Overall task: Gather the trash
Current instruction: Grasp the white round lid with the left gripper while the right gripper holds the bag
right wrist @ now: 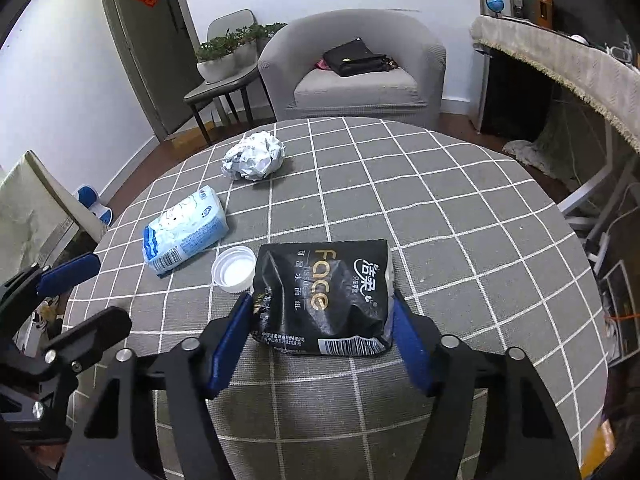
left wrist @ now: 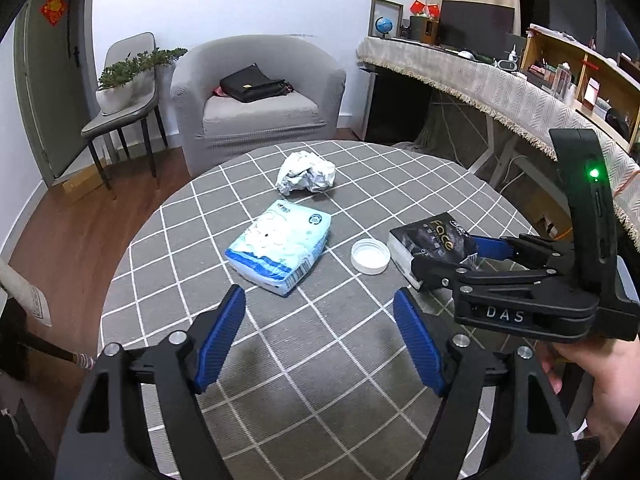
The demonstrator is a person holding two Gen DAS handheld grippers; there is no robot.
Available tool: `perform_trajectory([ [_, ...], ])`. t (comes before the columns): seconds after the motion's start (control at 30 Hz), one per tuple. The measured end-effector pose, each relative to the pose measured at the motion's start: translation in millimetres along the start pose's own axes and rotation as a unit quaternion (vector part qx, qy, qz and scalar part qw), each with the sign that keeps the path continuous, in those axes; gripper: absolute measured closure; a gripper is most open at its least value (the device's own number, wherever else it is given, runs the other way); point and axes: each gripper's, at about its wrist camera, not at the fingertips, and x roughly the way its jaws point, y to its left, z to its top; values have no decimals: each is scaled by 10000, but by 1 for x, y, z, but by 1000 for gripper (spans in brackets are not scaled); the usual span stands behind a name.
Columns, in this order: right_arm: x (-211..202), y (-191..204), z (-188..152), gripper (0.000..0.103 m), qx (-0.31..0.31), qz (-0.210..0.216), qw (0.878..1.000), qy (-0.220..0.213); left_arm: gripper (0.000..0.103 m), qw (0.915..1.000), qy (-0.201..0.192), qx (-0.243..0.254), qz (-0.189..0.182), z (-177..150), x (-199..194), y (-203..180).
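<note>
- Right gripper (right wrist: 320, 320): blue fingers bracket the near end of the black "Face" tissue pack (right wrist: 324, 292), pads at its two sides; whether they actually clamp it, I cannot tell
- Left gripper (left wrist: 320, 312): fingers spread apart over bare checked tablecloth (left wrist: 320, 380), holding nothing
- White plastic lid (right wrist: 235, 268) lies just left of the black pack
- Blue tissue pack (left wrist: 280, 250) beyond the lid
- Crumpled paper ball (left wrist: 306, 172) farther back, toward the grey armchair (left wrist: 256, 88)

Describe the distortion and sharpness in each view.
Left wrist view: fisheye bends the grey checked tablecloth's grid lines; crumpled white paper ball sharp. Right wrist view: same bowing, dark corners; black "Face" tissue pack lettering crisp.
</note>
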Motion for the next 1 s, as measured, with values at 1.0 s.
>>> perform_trajectory([
  [1.0,-73,-68,-40,37,-173,127,9998,39,42,9970,533,-562,50,24,71,-36],
])
